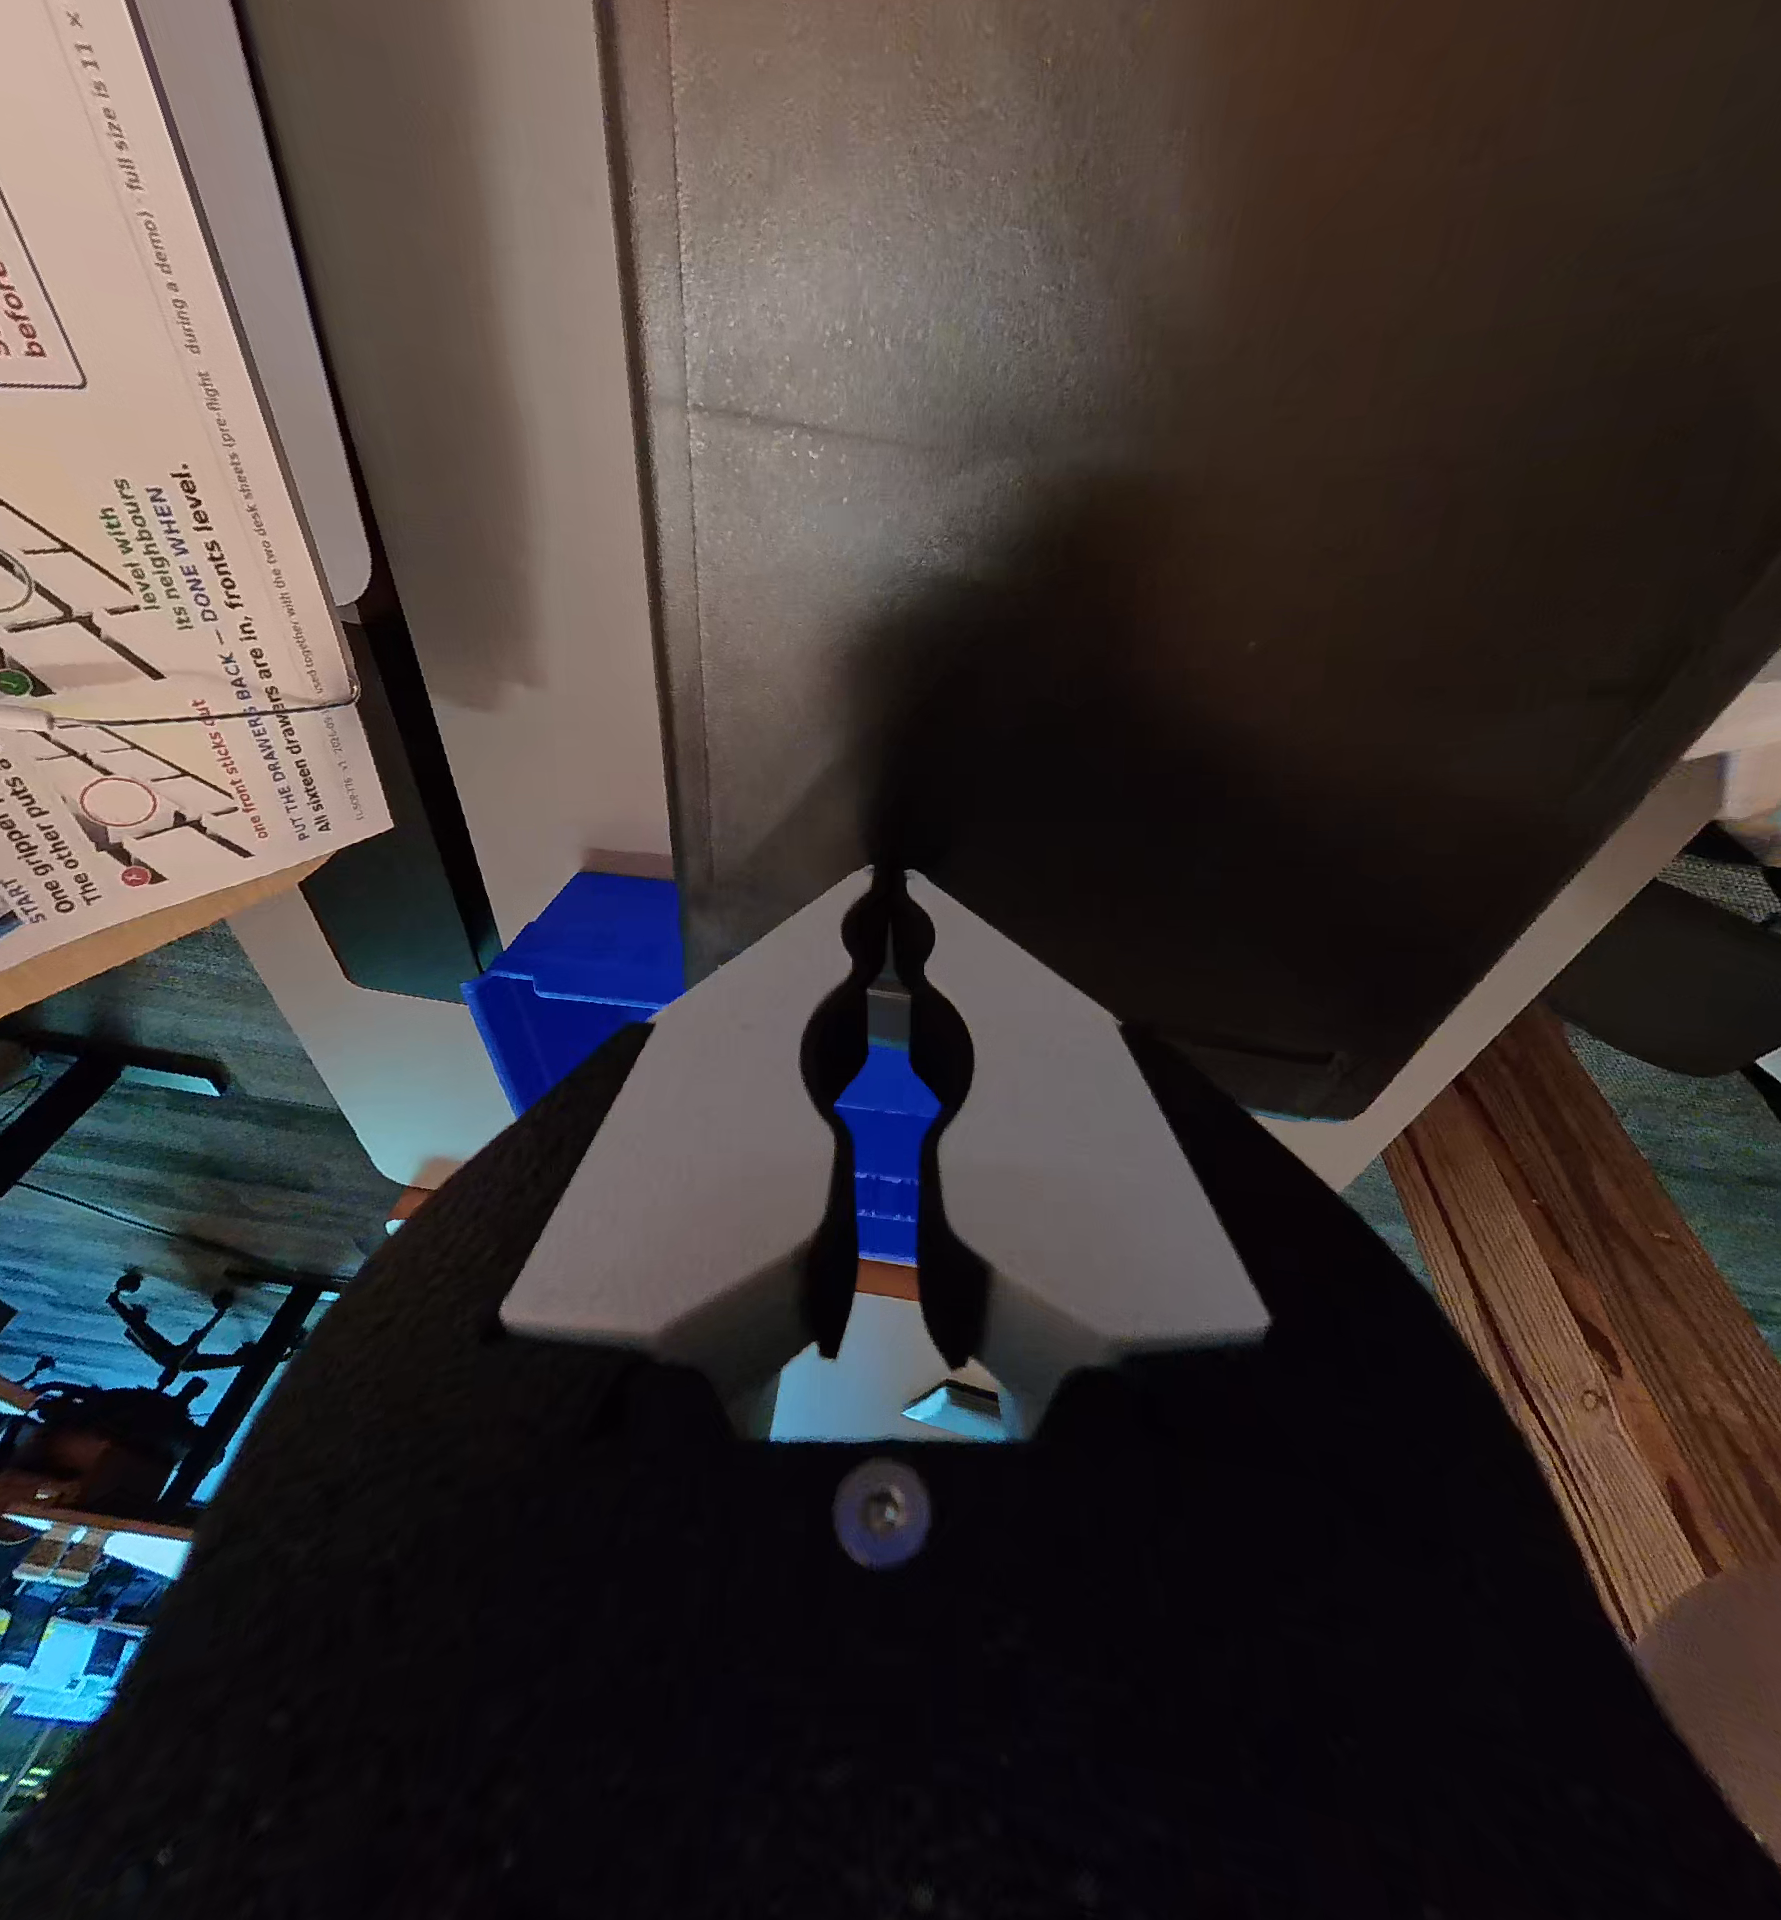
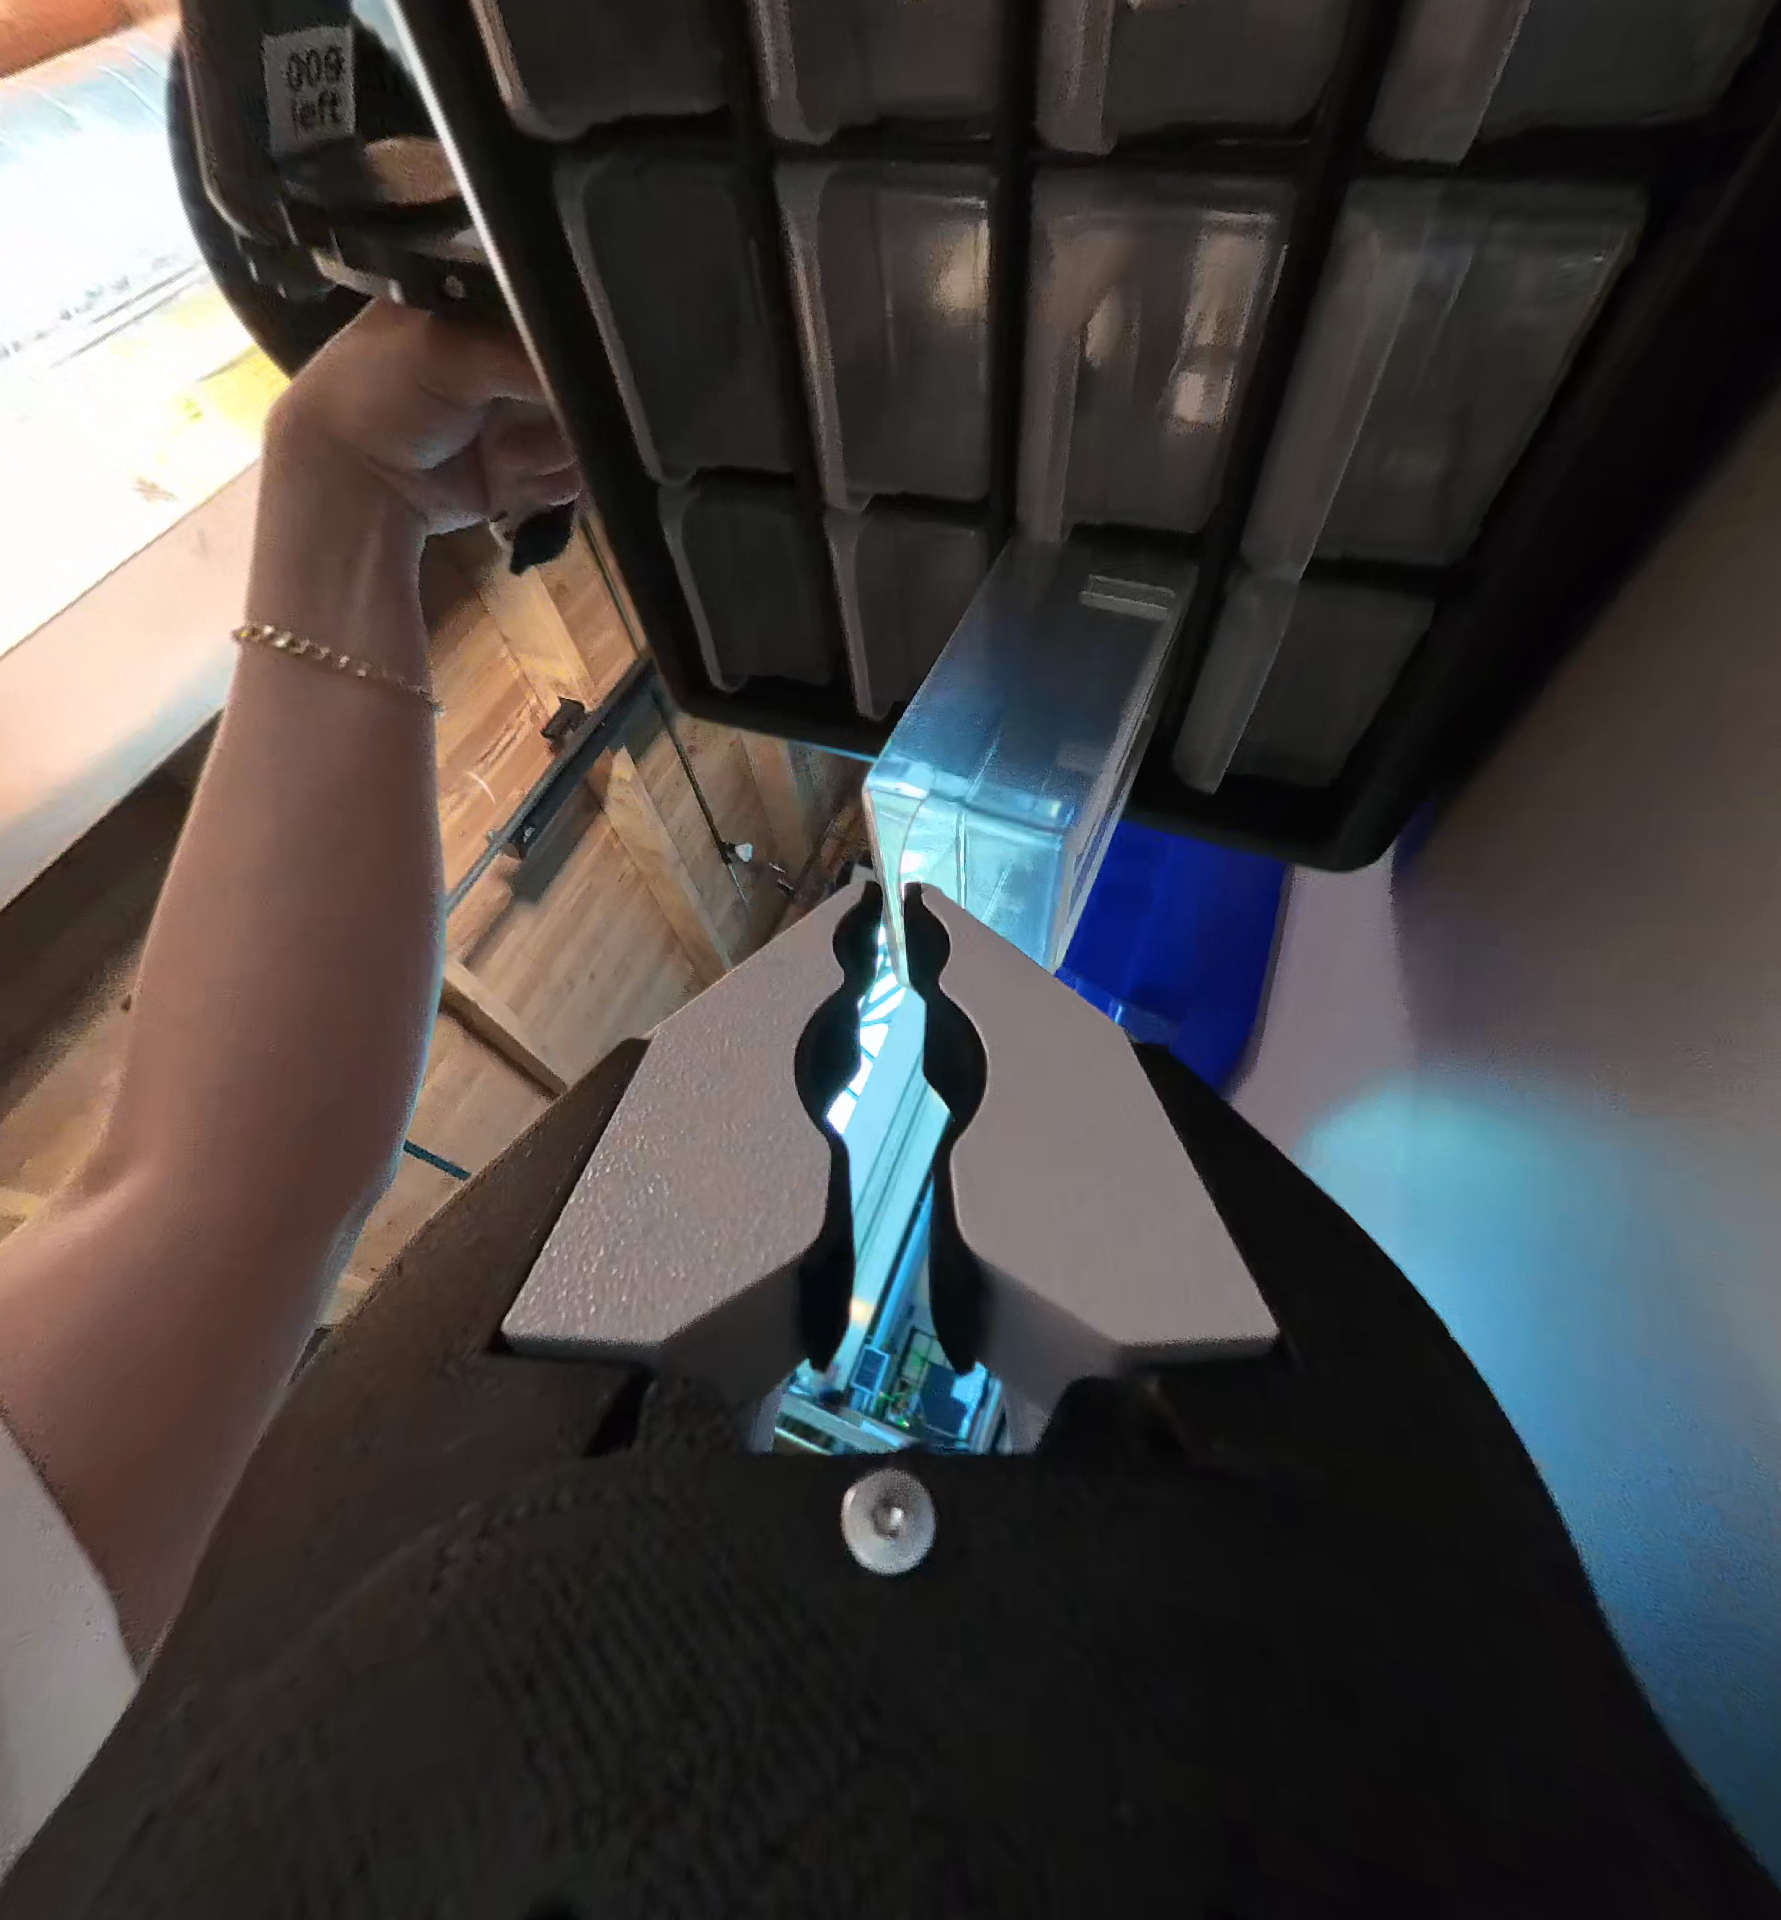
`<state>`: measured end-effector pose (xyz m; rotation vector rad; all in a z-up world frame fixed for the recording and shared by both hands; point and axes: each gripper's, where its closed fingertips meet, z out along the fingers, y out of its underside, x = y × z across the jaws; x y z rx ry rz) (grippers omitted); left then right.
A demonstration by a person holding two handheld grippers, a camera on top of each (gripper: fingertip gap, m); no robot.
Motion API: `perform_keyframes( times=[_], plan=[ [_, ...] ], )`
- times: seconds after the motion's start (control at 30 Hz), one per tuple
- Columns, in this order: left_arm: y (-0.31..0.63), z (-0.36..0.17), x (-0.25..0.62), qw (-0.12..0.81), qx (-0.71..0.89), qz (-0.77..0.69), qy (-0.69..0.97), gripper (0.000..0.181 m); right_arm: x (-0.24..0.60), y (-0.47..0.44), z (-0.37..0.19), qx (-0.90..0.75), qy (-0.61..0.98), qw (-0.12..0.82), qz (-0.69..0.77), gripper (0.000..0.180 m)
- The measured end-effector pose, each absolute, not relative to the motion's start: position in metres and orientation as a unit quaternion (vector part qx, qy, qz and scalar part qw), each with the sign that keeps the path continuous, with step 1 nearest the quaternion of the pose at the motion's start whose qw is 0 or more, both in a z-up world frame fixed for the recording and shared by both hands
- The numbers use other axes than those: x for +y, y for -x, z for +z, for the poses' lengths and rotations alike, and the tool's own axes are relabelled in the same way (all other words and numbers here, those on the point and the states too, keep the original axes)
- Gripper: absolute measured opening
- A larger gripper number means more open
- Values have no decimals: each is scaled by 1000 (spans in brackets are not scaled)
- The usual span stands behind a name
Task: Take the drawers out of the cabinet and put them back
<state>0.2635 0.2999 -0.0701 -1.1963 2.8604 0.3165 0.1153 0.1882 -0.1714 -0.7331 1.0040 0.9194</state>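
Cabinet (image 2: 969, 343) first: its black frame fills the top of my right wrist view, rows of clear drawers seated flush in the grid, and one drawer (image 2: 1011, 748) in the lowest visible row stands well out of its slot, past the frame's front edge. My right gripper (image 2: 894, 902) is pinching the pull lip at the front of that drawer, fingers nearly together with only the thin lip between them. Beyond the protruding drawer I see open room on both sides of it. A blue bin (image 2: 1166, 956) sits just beside the cabinet's lower corner on the white worktop (image 2: 1551, 935). At the cabinet's left edge a person's hand (image 2: 418, 426) holds the other tool against the cabinet's side. In my left wrist view the left gripper (image 1: 888, 883) is pressed together with nothing between its tips, which touch the dark textured side wall of the cabinet. A printed sheet (image 1: 107, 499) lies near the worktop's left edge, and a wooden beam (image 1: 1592, 1330) runs below the right edge.
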Motion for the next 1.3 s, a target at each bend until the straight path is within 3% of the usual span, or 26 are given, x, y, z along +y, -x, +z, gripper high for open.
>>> perform_keyframes(
  times=[0.03, 0.27, 0.43, 0.53, 0.6, 0.77, 1.1, 1.3],
  plan=[
    [-263, -70, 300, 14, 918, 103, 383, 0, 184, -112, -171, 450, 338, 716, 412, 2],
    [-263, -70, 300, 17, 917, 105, 384, 0, 172, -105, -173, 415, 439, 727, 326, 5],
    [-263, -70, 300, 23, 917, 100, 385, 0, 164, -106, -184, 375, 569, 702, 206, 62],
    [-263, -70, 299, 26, 918, 94, 385, 0, 160, -114, -161, 318, 611, 718, 96, 70],
    [-263, -70, 299, 27, 918, 91, 385, 0, 169, -120, -154, 290, 658, 695, 18, 95],
    [-263, -70, 299, 33, 916, 88, 389, 0, 194, -128, -151, 273, 679, 676, -90, 109],
    [-263, -70, 299, 49, 918, 69, 388, 0, 214, -123, -176, 230, 689, 663, -182, 107],
    [-263, -70, 299, 58, 918, 51, 390, 0, 219, -126, -181, 244, 694, 649, -194, 87]
  ],
)
